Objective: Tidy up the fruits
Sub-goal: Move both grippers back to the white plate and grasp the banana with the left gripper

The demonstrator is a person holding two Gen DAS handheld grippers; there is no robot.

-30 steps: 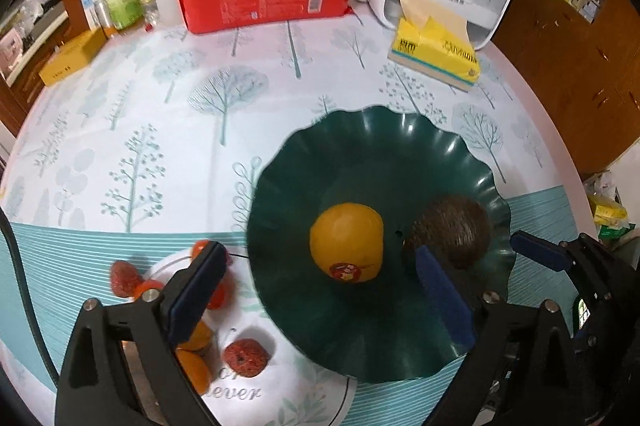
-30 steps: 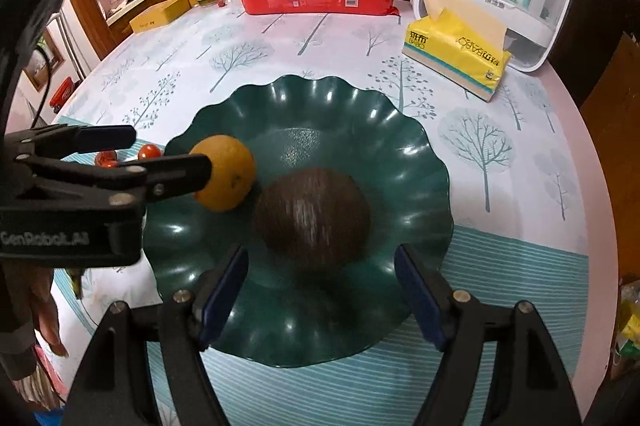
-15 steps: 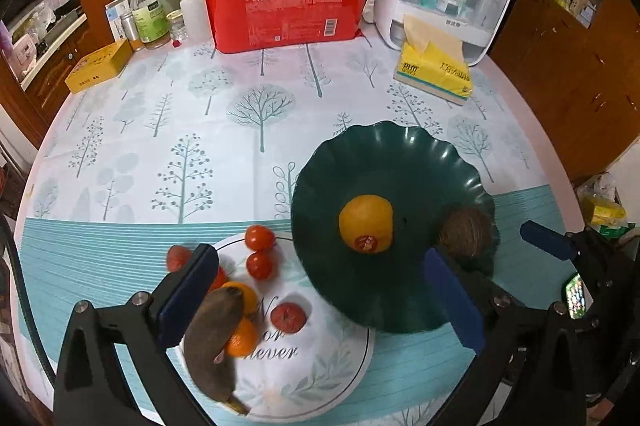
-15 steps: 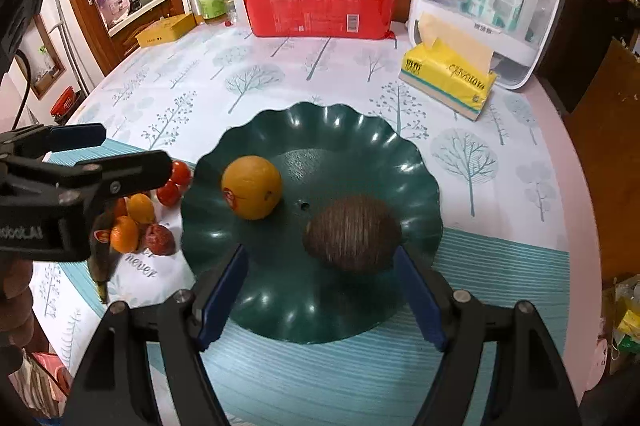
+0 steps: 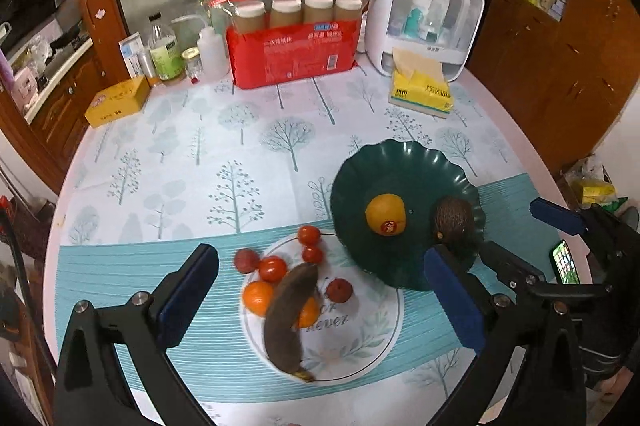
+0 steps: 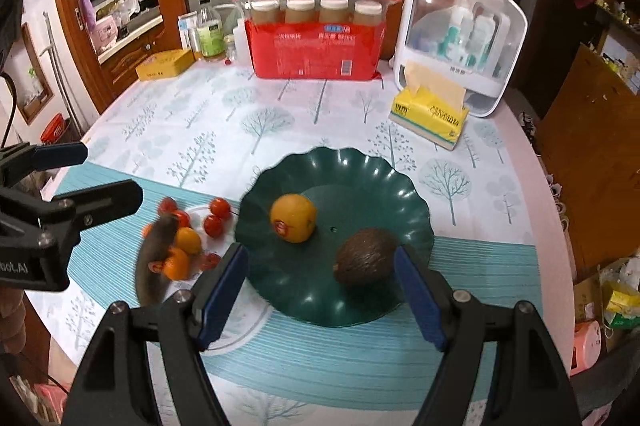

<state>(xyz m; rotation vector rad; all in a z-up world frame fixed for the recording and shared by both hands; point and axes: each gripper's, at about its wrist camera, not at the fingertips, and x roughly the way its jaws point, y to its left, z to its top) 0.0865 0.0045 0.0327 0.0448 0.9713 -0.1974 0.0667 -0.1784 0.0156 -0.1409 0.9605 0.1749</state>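
Orange (image 6: 292,223) with red sticker on green plate (image 6: 372,181), white plate (image 5: 360,342) lettered "never", left gripper (image 5: 320,298) and right gripper (image 6: 322,296) wide open, empty.

Orange (image 6: 292,218) and avocado (image 6: 366,262) crowd green plate (image 6: 384,181).

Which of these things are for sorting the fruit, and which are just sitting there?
For the job:
green bowl
orange
avocado
white plate
banana
tomatoes
tangerines

Just lying about:
tissue pack
red cup package
yellow box
bottles
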